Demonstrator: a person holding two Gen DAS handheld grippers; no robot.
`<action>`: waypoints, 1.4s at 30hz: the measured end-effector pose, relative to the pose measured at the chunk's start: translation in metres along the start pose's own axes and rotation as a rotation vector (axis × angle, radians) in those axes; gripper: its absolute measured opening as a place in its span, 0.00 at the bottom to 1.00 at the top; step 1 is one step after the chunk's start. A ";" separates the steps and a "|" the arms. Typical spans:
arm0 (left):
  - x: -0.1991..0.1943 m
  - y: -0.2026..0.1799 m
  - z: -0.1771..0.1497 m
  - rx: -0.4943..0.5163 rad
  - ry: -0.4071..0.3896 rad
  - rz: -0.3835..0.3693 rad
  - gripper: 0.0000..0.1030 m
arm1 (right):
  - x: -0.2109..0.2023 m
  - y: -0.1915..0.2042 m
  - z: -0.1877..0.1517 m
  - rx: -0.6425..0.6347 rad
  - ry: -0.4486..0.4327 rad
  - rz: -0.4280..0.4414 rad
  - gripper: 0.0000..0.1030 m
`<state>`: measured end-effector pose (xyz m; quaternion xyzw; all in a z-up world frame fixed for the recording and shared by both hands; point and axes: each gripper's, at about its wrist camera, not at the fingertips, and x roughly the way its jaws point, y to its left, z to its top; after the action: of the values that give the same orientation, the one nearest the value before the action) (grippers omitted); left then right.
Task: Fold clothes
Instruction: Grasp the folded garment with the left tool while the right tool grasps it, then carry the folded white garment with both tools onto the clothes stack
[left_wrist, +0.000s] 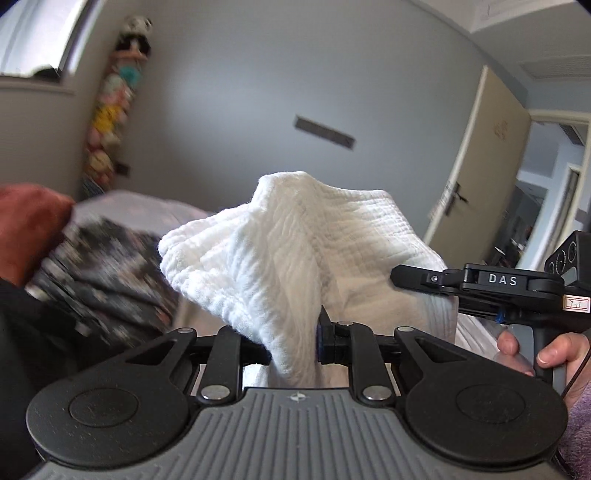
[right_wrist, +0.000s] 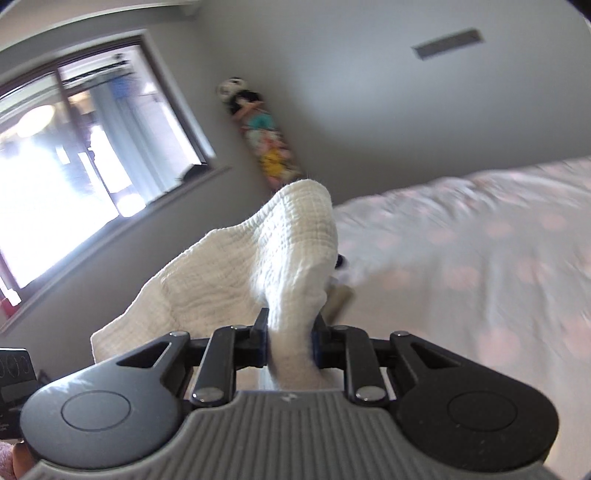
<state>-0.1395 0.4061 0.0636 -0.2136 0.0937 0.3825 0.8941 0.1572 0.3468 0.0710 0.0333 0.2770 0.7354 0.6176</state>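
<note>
The white cloth (left_wrist: 295, 251) is pinched by both the left hand-held gripper (left_wrist: 295, 339) and the right hand-held gripper (right_wrist: 290, 343); it should be stretched taut, then lowered flat onto the bed (right_wrist: 480, 258).

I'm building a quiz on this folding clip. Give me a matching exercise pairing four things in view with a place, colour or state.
Things:
1. white cloth
2. cushion
3. door
4. column of plush toys

Descriptions:
A. standing open
B. rust red
C. against the grey wall beside the window
D. pinched by both the left gripper and the right gripper

Pairs: 1-D, 2-B, 3-A, 4-C
</note>
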 end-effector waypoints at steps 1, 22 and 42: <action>-0.011 0.000 0.008 0.001 -0.031 0.031 0.16 | 0.006 0.011 0.011 -0.021 -0.005 0.035 0.22; -0.125 0.104 0.041 -0.174 -0.055 0.544 0.17 | 0.225 0.248 0.031 -0.464 0.369 0.349 0.22; -0.100 0.198 0.028 -0.366 0.283 0.575 0.21 | 0.360 0.291 -0.055 -0.580 0.584 0.224 0.27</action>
<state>-0.3515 0.4762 0.0598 -0.3856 0.2027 0.5952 0.6752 -0.2078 0.6359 0.0490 -0.3215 0.2168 0.8240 0.4132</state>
